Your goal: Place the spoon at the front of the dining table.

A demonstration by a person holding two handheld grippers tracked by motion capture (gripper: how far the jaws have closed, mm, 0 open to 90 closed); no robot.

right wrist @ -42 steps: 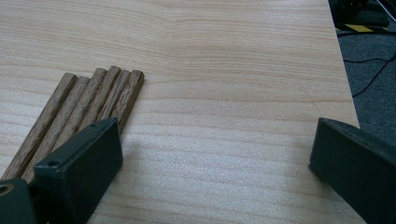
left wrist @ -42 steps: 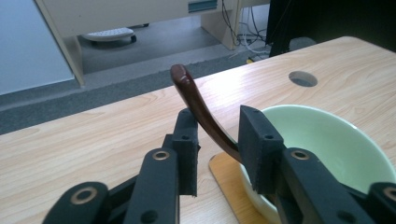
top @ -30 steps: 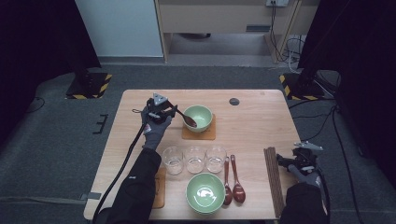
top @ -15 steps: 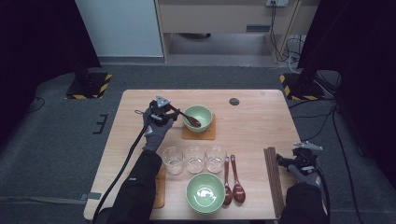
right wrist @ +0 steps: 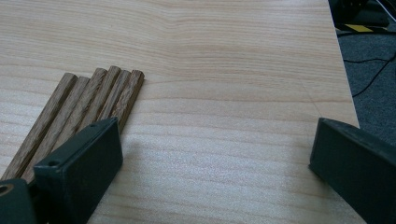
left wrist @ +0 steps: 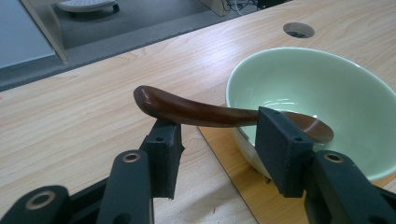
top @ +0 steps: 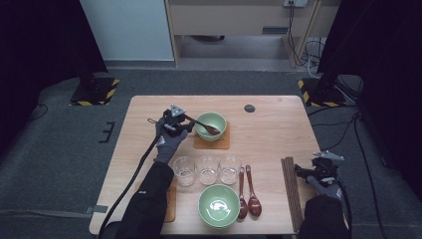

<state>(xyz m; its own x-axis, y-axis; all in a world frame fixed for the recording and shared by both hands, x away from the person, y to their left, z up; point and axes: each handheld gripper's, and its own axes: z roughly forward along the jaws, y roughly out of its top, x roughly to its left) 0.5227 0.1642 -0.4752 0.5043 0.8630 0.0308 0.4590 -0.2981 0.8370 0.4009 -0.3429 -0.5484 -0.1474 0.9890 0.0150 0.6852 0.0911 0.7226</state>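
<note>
A dark red-brown wooden spoon point(left wrist: 196, 112) rests with its head inside the pale green bowl point(left wrist: 317, 88) and its handle sticking out over the rim. My left gripper point(left wrist: 215, 135) sits under that handle. Its jaws have just been opening, and the handle lies across above the pads without being squeezed. From above, the left gripper point(top: 185, 124) is just left of the far bowl point(top: 219, 118), where the spoon point(top: 201, 124) lies. My right gripper point(right wrist: 215, 154) stands wide open over bare wood beside the chopsticks point(right wrist: 84, 107), near the table's front right corner point(top: 303, 172).
The far bowl stands on a tan coaster point(top: 211, 144). Three glasses point(top: 207, 168) line the middle, with a second green bowl point(top: 219, 205) and two spoons point(top: 248, 191) in front. Chopsticks point(top: 291, 194) lie at the right. A cable hole point(top: 249, 108) is at the back.
The left gripper has edged slightly right toward the far bowl, with the spoon's head staying in the bowl. The right hand has not moved.
</note>
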